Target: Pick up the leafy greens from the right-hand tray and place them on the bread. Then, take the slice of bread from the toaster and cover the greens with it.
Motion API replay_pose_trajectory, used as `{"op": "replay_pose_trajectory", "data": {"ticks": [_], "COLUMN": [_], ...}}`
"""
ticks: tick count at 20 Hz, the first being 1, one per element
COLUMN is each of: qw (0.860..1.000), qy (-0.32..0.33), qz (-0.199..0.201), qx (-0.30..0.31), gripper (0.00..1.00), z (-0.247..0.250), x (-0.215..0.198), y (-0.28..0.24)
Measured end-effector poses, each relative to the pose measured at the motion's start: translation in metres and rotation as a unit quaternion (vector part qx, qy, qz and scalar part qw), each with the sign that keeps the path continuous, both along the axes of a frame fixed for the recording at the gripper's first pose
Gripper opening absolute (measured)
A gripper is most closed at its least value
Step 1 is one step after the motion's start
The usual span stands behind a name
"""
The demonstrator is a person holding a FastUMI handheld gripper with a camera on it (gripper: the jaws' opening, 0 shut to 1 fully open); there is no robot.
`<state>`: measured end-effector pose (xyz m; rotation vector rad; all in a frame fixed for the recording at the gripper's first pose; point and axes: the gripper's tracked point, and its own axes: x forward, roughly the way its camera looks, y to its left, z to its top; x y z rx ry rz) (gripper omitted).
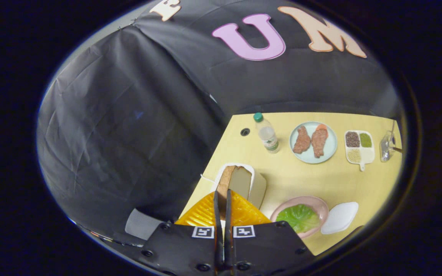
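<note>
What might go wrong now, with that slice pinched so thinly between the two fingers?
1. The gripper holds the bread slice only by its lower edge, so it might tilt or slip out.
2. The slice stands just above the toaster; it may catch on the slot.
3. The greens lie loose in the pink plate; lowering the slice off-centre may push them aside.

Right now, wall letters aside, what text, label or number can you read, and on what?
Bottle label: too small to read.
Squares behind the fingers: patterns, no words.
Fingers nearly together at the bread in the toaster; nothing else written.
</note>
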<state>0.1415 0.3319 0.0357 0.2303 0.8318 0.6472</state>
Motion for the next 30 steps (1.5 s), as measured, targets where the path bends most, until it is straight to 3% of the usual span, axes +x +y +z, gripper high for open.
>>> {"op": "replay_pose_trajectory", "data": {"ticks": [4,9,14,20,23,27,30], "qw": [0.999,0.996,0.992,0.989,0.983,0.988,0.987], "qy": [0.013,0.065,0.104,0.119,0.137,0.117,0.124], "qz": [-0.030,-0.056,-0.044,-0.058,-0.076,-0.095,-0.100], "qx": [0.010,0.018,0.063,0.066,0.100,0.035,0.027], "gripper": [0.04,0.04,0.04,0.04,0.04,0.04,0.04], "z": [-0.013,-0.068,-0.119,-0.188,-0.207,-0.241,-0.259], "x": [-0.007,-0.023,-0.036,-0.021,-0.005,0.005,0.002], "y": [-0.045,-0.086,-0.090,-0.128,-0.142,-0.179,-0.182]}}
